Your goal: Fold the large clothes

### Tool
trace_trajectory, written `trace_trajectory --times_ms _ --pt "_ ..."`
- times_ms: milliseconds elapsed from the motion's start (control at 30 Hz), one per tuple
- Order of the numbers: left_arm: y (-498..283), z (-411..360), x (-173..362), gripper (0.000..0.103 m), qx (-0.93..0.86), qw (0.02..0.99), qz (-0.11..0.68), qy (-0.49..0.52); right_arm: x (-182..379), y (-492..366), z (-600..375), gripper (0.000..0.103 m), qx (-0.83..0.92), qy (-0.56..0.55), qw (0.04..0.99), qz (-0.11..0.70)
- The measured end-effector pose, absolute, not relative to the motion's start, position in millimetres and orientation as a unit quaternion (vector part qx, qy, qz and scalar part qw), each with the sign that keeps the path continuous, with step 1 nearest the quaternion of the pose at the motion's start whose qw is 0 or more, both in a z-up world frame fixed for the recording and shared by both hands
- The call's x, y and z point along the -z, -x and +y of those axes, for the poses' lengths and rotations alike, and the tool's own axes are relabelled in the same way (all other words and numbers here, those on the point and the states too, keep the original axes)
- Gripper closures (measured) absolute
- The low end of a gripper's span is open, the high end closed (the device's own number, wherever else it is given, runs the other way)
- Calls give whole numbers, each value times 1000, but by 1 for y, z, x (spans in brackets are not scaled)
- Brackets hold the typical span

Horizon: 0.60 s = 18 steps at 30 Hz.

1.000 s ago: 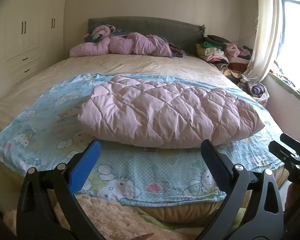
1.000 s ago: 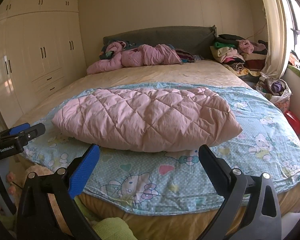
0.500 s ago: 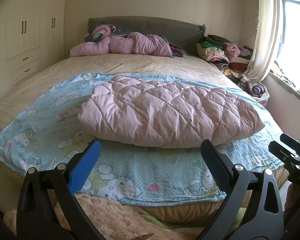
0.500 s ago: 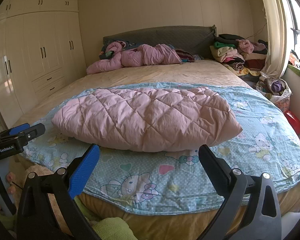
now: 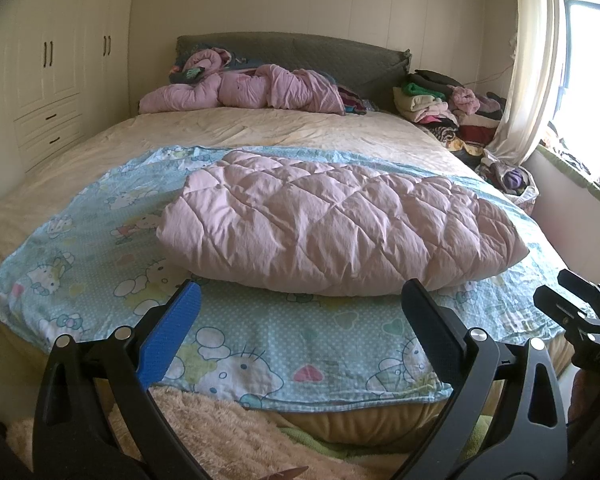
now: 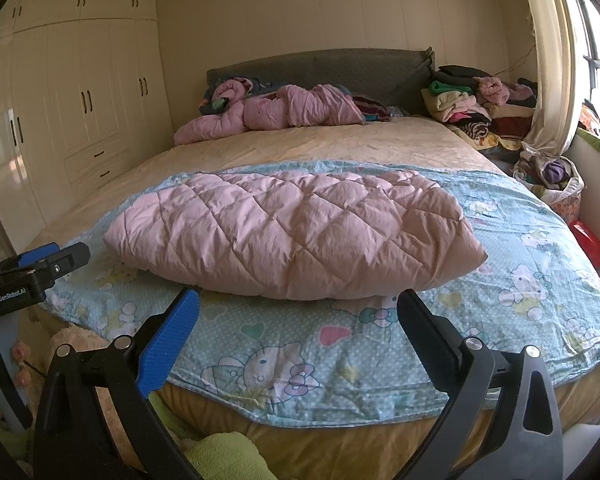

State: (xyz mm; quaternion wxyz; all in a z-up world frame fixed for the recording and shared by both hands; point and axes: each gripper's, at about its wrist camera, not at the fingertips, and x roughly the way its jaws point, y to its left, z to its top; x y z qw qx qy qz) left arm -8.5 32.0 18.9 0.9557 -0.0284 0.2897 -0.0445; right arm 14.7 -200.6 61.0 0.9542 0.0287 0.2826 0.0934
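- "GenRobot.AI" is printed in white on the black body of the left gripper (image 6: 40,276), seen at the left edge of the right wrist view.
- A few pale characters show on the right gripper (image 5: 580,312) in the left wrist view, too small to read.

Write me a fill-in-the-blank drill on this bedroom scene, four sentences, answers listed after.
1. The folded quilted garment is ____ in colour.
2. It lies on a blue cartoon-print ____ spread over the bed.
3. The jaws of the left gripper and right gripper are both ____ and hold nothing.
4. The crumpled pink bedding lies against the grey ____.

Answers: pink; sheet; open; headboard
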Motion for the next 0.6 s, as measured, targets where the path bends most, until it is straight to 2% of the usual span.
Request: trace_trajectory --times_ms 600 --pt "9 37 -19 9 41 955 291 30 -61 -14 -196 4 -96 -23 954 284"
